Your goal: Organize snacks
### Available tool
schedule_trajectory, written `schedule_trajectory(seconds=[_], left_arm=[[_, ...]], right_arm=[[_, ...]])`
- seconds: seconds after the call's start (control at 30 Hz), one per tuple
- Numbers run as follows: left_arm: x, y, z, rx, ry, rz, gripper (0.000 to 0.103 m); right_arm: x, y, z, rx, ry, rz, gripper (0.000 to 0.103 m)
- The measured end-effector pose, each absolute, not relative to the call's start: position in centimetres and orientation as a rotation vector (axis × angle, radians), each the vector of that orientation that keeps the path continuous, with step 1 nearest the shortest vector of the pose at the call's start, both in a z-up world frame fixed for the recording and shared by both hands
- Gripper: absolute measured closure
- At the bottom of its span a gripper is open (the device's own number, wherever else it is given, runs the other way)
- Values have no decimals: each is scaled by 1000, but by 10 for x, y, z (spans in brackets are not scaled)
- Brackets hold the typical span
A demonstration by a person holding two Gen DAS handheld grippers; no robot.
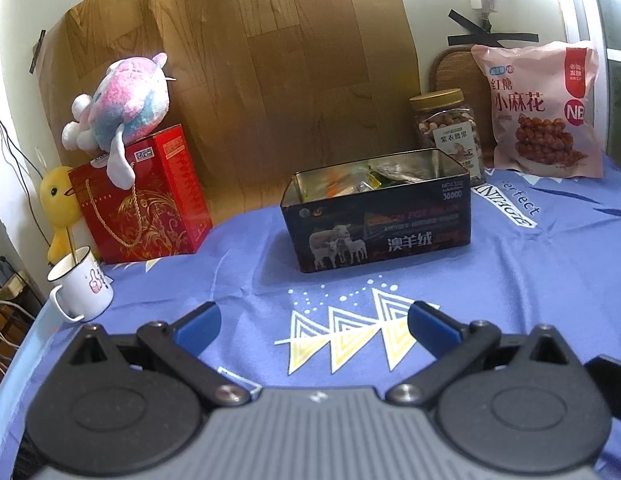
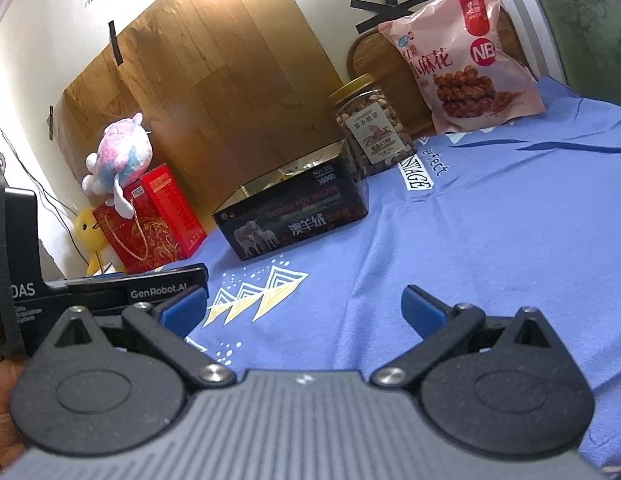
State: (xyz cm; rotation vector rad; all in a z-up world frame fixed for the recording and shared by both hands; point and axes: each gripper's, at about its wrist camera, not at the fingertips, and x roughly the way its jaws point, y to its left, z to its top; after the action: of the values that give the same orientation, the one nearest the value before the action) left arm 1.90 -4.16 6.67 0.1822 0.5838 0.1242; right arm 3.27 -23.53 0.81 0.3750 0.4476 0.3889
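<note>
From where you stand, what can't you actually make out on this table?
- Tin box contents: left view shows only wrapper tops behind its wall; right view hides nearly everything.
- Yellow duck toy: mostly hidden by the red gift box, both views.
- Jar label: small print unreadable.

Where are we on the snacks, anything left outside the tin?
Done: wrapped snacks already sit in the open tin. In hand: nothing; left gripper and right gripper are open, empty. Left: the nut jar and pink snack bag stand behind it.

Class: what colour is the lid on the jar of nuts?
Gold lid on the jar; clearest in the left wrist view.
</note>
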Motion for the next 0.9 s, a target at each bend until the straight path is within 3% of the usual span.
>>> schedule_trajectory(seconds=[0.9], left_arm=[[29,-22,58,166,519,162,0]], right_arm=[[38,-224,3,286,470,297,0]])
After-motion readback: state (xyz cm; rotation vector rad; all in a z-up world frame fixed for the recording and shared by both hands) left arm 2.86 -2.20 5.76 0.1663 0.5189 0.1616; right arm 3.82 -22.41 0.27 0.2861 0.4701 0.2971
